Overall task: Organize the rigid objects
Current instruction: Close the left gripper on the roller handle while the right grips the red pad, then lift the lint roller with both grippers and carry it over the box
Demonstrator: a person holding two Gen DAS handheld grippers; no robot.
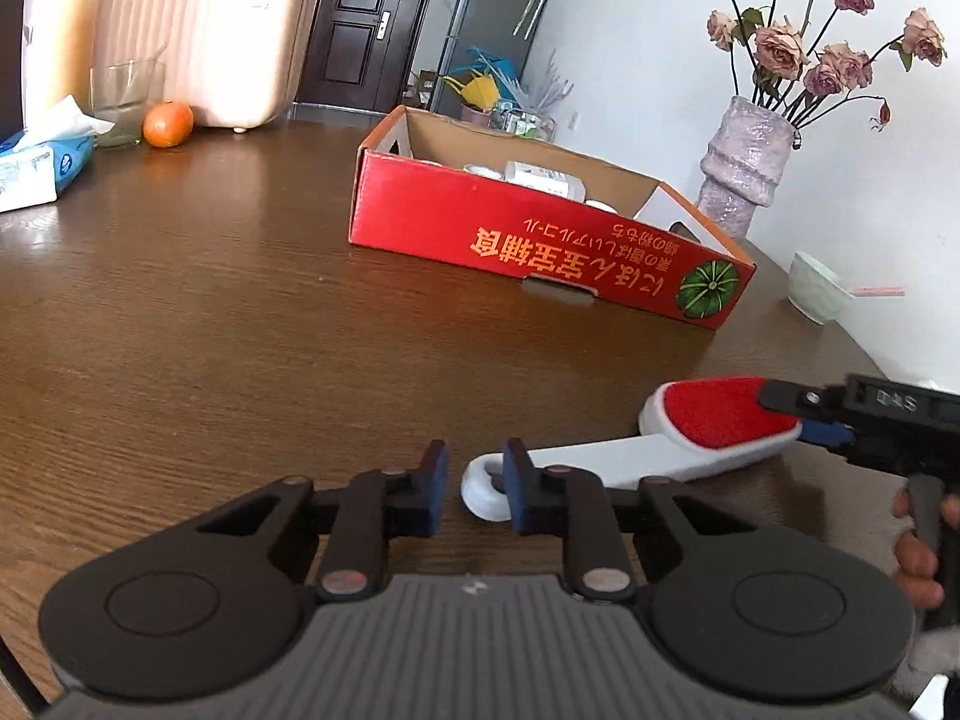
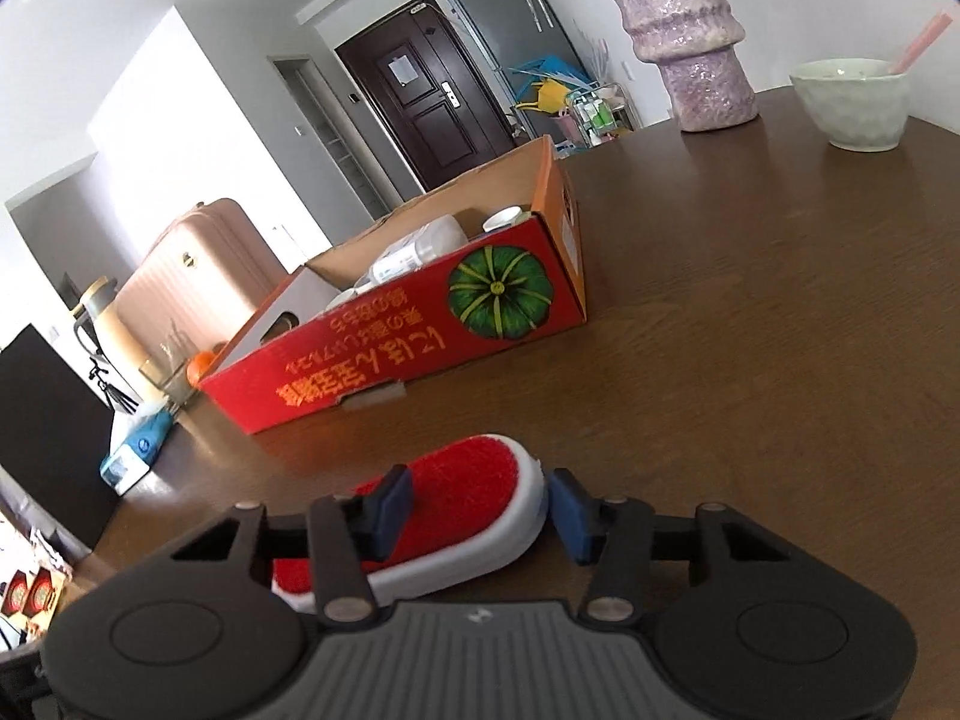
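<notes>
Two hand-held grippers meet one lint brush lying crosswise: the right hand-held gripper pinches its red head, the left hand-held gripper, shut and empty, sits beside its handle loop.

bare tabletop left, red box blocking ahead

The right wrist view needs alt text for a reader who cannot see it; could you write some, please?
The right tool straddles the red head of a white lint brush on a brown table. Beyond lie a red cardboard box holding bottles, a purple vase and a pale bowl.
</notes>
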